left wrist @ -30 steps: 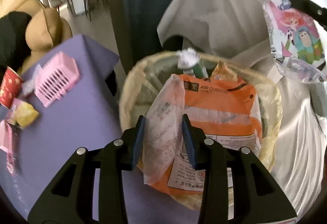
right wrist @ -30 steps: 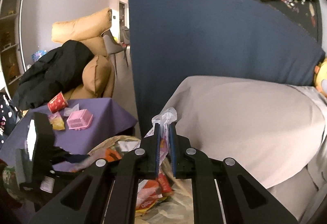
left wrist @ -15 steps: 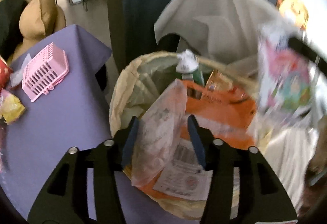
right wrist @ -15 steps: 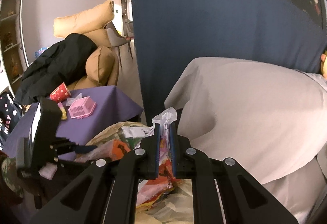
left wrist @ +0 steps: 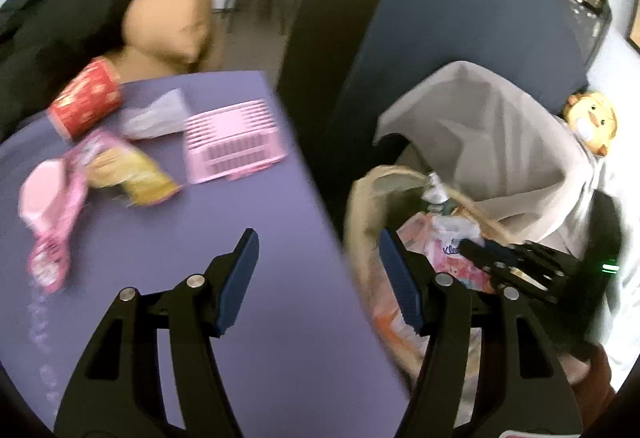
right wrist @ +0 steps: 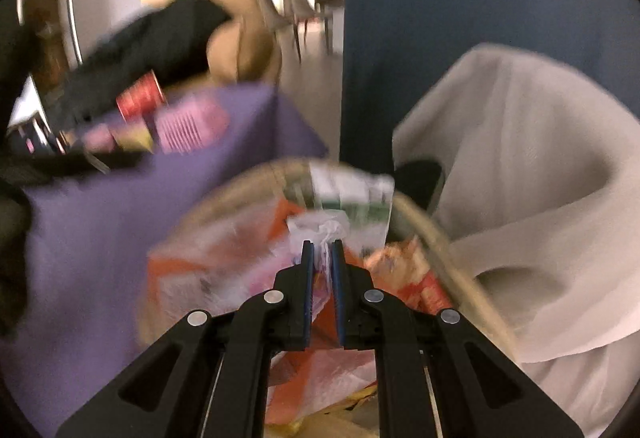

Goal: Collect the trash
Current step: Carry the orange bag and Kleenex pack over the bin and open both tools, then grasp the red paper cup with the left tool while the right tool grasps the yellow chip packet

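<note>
My left gripper (left wrist: 318, 238) is open and empty, at the purple table's (left wrist: 168, 278) right edge beside the woven trash basket (left wrist: 360, 198). On the table lie a red paper cup (left wrist: 86, 100), a crumpled clear wrapper (left wrist: 154, 114), a yellow snack bag (left wrist: 136, 174) and a pink wrapper (left wrist: 50, 214). My right gripper (right wrist: 322, 248) is shut on a colourful plastic wrapper (right wrist: 326, 232) and holds it low over the basket (right wrist: 424, 230), which is full of orange and clear packaging (right wrist: 224, 250). The right gripper also shows in the left wrist view (left wrist: 472, 248).
A pink plastic basket (left wrist: 232, 142) sits on the table near its far edge. A grey cloth-covered seat (left wrist: 492, 134) stands behind the trash basket, with a blue partition (left wrist: 460, 18) beyond. Tan cushions and a black garment (left wrist: 60, 10) lie at the far left.
My left gripper opened, left the clear bag in the basket and swung left over the table. My right gripper came down with its wrapper into the basket.
</note>
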Available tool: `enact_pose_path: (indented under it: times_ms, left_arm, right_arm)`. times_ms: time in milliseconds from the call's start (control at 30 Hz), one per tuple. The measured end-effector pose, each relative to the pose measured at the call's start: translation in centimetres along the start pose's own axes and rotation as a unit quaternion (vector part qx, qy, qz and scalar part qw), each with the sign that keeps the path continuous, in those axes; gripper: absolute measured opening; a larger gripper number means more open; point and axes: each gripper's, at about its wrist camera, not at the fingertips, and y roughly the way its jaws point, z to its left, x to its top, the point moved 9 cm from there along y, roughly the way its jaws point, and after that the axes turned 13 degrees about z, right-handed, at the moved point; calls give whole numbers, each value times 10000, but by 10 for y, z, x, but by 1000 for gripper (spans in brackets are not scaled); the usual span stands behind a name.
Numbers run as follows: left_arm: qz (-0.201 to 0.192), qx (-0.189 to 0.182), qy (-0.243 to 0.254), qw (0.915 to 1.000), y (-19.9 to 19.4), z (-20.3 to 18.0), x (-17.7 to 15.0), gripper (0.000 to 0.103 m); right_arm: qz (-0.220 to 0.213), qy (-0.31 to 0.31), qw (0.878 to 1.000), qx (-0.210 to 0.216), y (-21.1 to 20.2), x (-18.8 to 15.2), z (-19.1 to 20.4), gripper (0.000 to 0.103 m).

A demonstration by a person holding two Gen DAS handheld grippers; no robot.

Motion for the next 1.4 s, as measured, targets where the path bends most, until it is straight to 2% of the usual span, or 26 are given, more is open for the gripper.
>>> enact_pose_path:
  times_ms: [200,400,467,533,667,800,967,1100,1167,1400]
  left_arm:
    - [-42,327,-151,9993,-27,45,-24,59]
    - [-202,431,-551,9973,-48,94,-41,59]
    - [-232,494,-703,9960,-54,111,-45,59]
    - [-292,572,-818,9946,-63,127,-49,59]
    - [-410,889,-914,9910,-81,162,-59,60]
    - [-388,1088,-1193,9861,-90,200,-66,60]
    - [-422,1279,-1439,9804,-98,239,-73,60]
    - [-383,1445,-1470,9778,-99,265,-71,60]
    - [-433,1316,-1362,9810,-99,274,-59,60]
    - [-483,1225,-835,9878,-88,302,-6,60]
  right_arm:
    - [770,328,9965,64,42,-24,-12,10]
    - [848,369,9951,342,30,-22,-7,11]
    - [936,245,9945,408,23,-19,1,18]
    - [875,83,9958,248,8,-14,7,33]
    - [536,-133,9984,154,-32,0,30,44]
    - [294,-466,9970,551,-64,24,80,47]
    - [331,-1021,9874,1165,-58,47,175,52]
    - [285,-1284,9831,1274,-43,68,231,52]
    - [269,-1361,9820,1285,-31,85,254,52]
    - [282,-1536,9827,1000,15,142,284,52]
